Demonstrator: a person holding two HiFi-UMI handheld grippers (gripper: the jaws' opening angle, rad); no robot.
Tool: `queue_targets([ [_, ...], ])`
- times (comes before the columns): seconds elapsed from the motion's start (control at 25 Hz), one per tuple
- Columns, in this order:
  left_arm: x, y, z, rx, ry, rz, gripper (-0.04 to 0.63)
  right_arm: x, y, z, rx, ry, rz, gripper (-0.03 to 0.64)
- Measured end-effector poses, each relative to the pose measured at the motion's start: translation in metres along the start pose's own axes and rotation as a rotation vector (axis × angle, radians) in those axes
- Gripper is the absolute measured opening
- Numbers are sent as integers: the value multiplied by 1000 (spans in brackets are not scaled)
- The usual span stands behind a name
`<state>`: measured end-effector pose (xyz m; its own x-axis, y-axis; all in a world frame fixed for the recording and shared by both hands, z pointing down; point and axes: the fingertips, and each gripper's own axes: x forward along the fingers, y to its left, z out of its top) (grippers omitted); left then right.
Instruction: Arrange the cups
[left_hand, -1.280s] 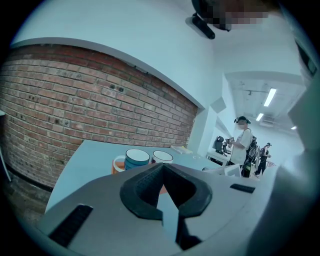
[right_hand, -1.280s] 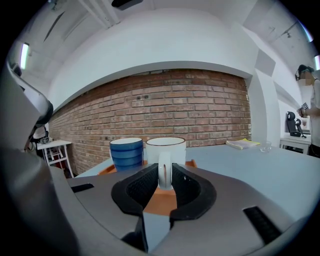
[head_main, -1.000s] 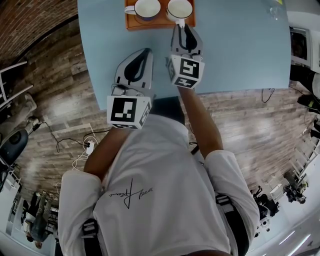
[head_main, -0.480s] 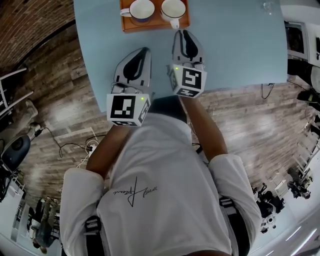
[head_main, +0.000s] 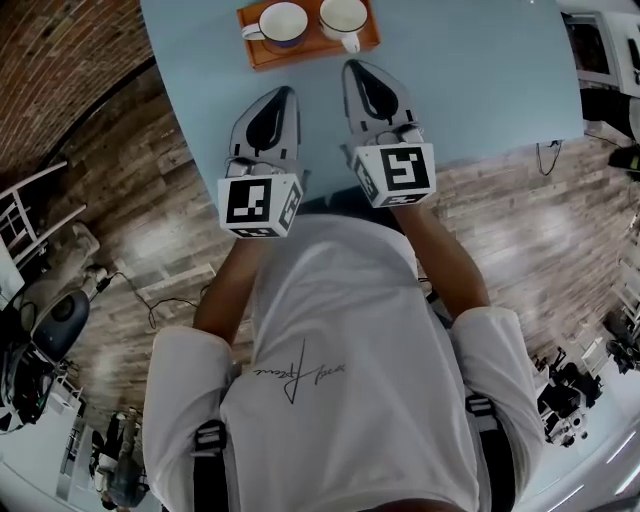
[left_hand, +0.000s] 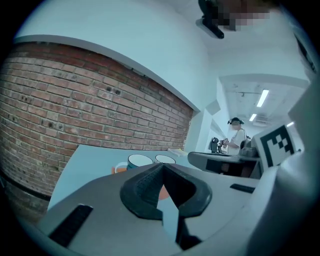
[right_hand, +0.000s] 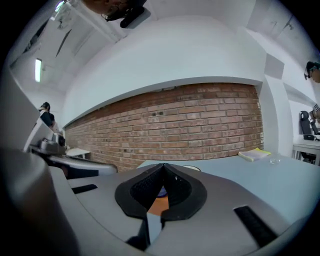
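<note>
Mostly behind left fingers (left_hand: 142, 187): orange tray (left_hand: 162, 192)

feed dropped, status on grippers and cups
Left gripper shut, empty. Right gripper jaws just closed, nothing between. Blue cup, white cup on orange tray. Nothing blocking.

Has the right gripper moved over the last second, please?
Yes: the right gripper drew back from the tray toward the person; its jaws just closed on nothing.

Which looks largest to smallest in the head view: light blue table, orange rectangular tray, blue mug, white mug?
1. light blue table
2. orange rectangular tray
3. blue mug and white mug: they look about alike, so unranked.
</note>
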<state>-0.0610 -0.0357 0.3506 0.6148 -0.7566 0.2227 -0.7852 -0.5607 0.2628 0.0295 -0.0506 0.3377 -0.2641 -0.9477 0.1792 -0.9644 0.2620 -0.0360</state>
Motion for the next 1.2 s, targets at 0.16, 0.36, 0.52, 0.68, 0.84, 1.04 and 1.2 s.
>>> queue_targets([
  [0.16, 4, 3, -1, 12, 1, -95, 8, -5, 16, 15, 22, -18, 75, 21],
  [0.36, 0, 14, -12, 73, 25, -201, 8, -8, 28, 20, 11, -19, 126, 21],
  [0.52, 1, 28, -16, 123, 35, -275, 8, -7, 35, 19, 8, -6, 169, 21],
  [0.68, 10, 44, -9, 179, 26, -344, 8, -7, 38, 18, 5, 16, 194, 21],
  [0.84, 23, 67, 1, 223, 10, -336, 8, -6, 44, 14, -7, 43, 229, 21],
  [1.04, 38, 81, 1, 295, 24, -358, 8, -3, 55, 13, -25, 69, 284, 21],
  [1.2, 49, 91, -4, 331, 39, -368, 8, 1, 61, 15, -42, 79, 314, 21],
])
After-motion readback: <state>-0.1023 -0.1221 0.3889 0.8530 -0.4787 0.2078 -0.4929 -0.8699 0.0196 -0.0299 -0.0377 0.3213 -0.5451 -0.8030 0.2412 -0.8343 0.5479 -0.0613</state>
